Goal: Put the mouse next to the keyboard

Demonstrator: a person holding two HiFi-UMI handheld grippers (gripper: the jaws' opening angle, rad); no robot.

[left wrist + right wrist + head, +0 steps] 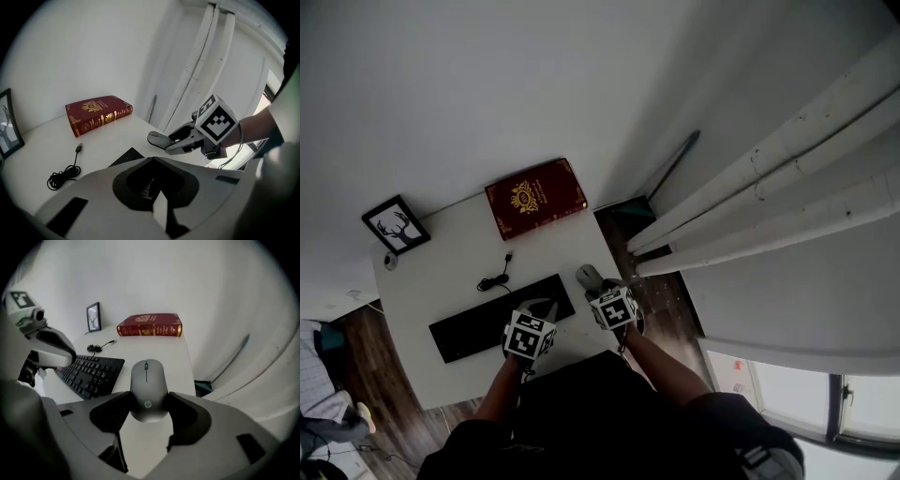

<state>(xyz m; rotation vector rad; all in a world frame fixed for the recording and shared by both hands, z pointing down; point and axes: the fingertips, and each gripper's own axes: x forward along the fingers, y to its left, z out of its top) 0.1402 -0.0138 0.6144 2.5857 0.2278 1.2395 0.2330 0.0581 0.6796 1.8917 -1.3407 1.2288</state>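
Note:
A grey mouse (148, 387) sits between the jaws of my right gripper (149, 401), which is shut on its sides. In the head view the mouse (588, 276) is low over the white table (450, 281), just beyond the right end of the black keyboard (497, 317); I cannot tell whether it touches the table. The left gripper view shows the mouse (159, 138) sticking out of the right gripper (180, 140). My left gripper (157, 199) is shut and empty, over the keyboard's right part (126, 157).
A red book (536, 197) lies at the table's far end, a framed deer picture (397, 224) at the far left corner. A coiled black cable (495, 279) lies beyond the keyboard. White pipes (769, 178) and wooden floor are off the table's right edge.

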